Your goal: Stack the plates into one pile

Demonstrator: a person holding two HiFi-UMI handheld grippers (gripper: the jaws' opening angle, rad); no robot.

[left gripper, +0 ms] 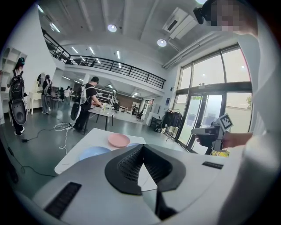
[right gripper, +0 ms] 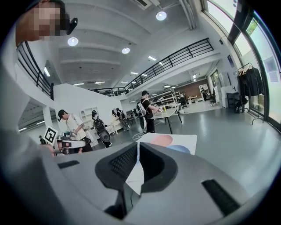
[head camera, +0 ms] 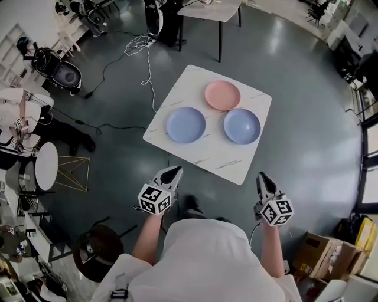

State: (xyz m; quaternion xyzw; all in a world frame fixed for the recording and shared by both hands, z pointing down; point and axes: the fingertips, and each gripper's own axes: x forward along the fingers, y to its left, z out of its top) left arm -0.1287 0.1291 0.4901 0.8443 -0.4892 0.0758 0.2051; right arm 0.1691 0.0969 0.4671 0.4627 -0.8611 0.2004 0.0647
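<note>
Three plates lie apart on a white marble table [head camera: 236, 168]: a pink plate [head camera: 222, 95] at the far side, a blue plate [head camera: 185, 124] to the left and a second blue plate [head camera: 241, 125] to the right. My left gripper [head camera: 173, 171] is short of the table's near left edge, shut and empty. My right gripper [head camera: 261, 177] is off the near right corner, also shut and empty. In the left gripper view the pink plate [left gripper: 118, 139] and a blue plate [left gripper: 93, 152] show beyond the closed jaws. The right gripper view shows the pink plate [right gripper: 161, 140] ahead.
Cables [head camera: 139, 44] trail over the dark floor behind the table, near a black-legged table [head camera: 209, 12]. A round white stool [head camera: 46, 166] and a dark stool [head camera: 97, 248] stand at the left. A cardboard box [head camera: 316, 253] sits at the lower right. People stand at the far left.
</note>
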